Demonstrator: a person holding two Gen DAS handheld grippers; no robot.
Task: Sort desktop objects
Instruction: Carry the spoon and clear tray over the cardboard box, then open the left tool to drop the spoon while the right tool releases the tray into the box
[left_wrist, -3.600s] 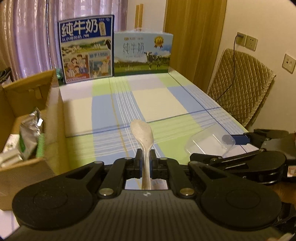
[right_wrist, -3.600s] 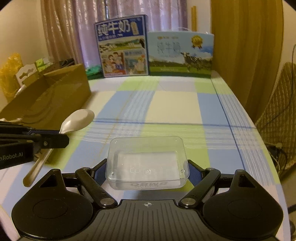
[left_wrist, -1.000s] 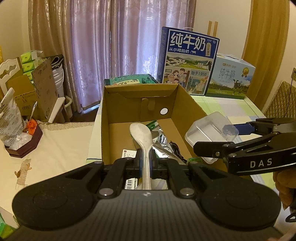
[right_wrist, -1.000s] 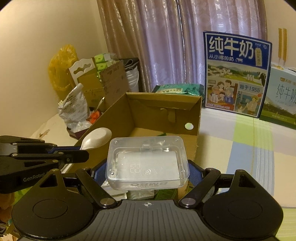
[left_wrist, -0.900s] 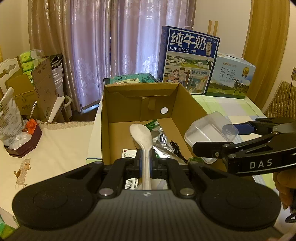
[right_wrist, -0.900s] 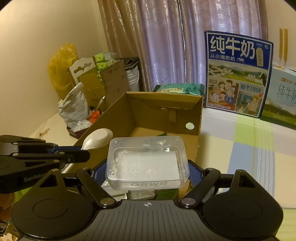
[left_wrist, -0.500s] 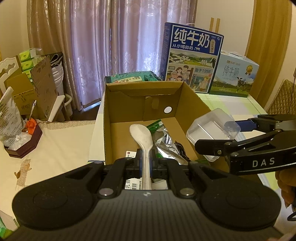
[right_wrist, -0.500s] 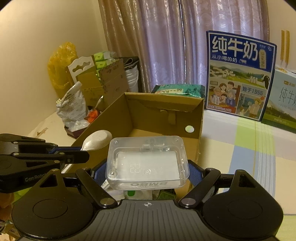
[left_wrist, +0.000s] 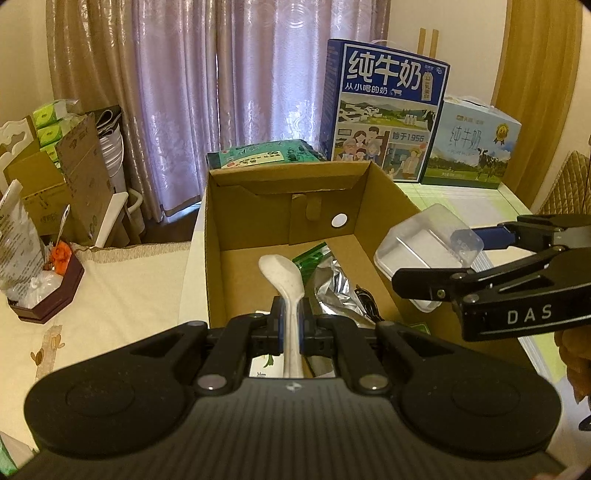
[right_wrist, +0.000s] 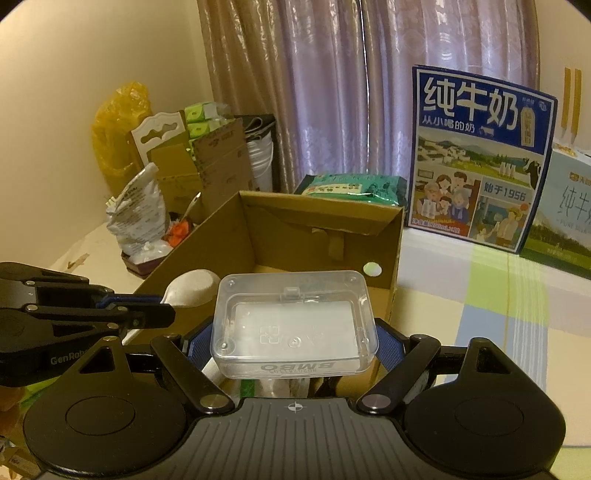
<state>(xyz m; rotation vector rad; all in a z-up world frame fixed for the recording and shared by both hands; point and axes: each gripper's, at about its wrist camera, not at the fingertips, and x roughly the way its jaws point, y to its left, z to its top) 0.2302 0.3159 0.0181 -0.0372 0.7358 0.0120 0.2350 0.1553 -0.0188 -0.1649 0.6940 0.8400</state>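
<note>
Grippers poised over the cardboard box (left_wrist: 384, 206) for release: left gripper (left_wrist: 291, 325) clamped on white spoon (left_wrist: 282, 271), right gripper (right_wrist: 293, 341) apparently gripping clear plastic case (right_wrist: 293, 319).

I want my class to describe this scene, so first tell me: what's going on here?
A person is sorting table items into an open cardboard box, holding a gripper in each hand. The left gripper is shut on the handle of a white spoon, held above the box's inside. The right gripper clamps a clear plastic case over the box's near right wall. Both items are in the air, not yet released. The box already holds a silver foil packet and a black cable.
</note>
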